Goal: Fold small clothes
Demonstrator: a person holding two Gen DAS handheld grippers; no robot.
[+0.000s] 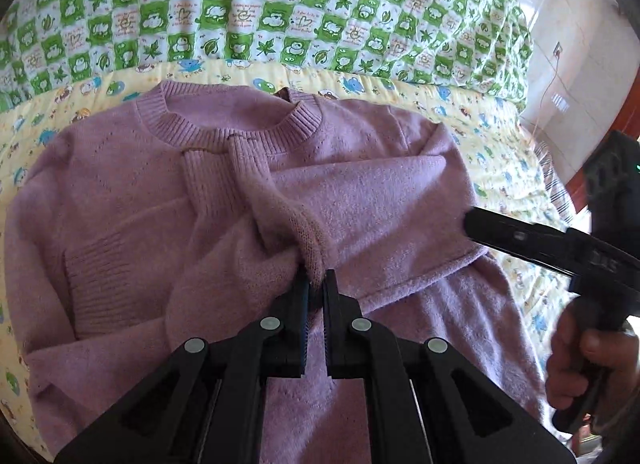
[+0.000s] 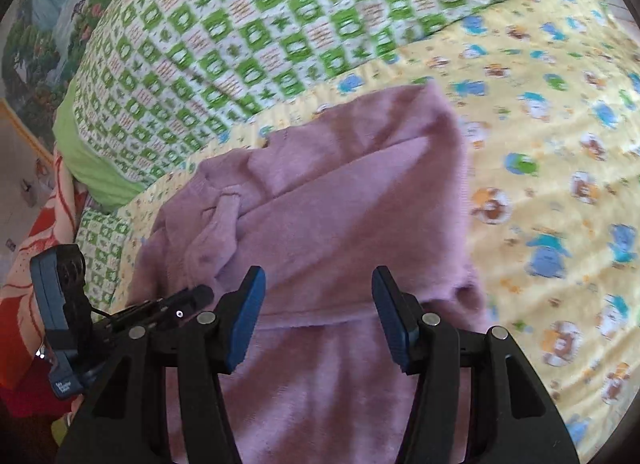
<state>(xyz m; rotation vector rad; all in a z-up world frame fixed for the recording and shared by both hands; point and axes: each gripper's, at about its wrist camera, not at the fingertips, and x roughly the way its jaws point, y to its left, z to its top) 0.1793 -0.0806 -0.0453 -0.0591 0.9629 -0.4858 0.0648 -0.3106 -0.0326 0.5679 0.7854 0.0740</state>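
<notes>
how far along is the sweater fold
Done: both sleeves lie folded across the chest of the sweater. In hand: the left gripper is shut on a sleeve edge; the right gripper hangs open over the sweater. Left: the body is not yet folded up.

Home bedroom: bed w/ cartoon sheet [image 2: 540, 151], green-check quilt [image 1: 256, 11] (kid's prints).
</notes>
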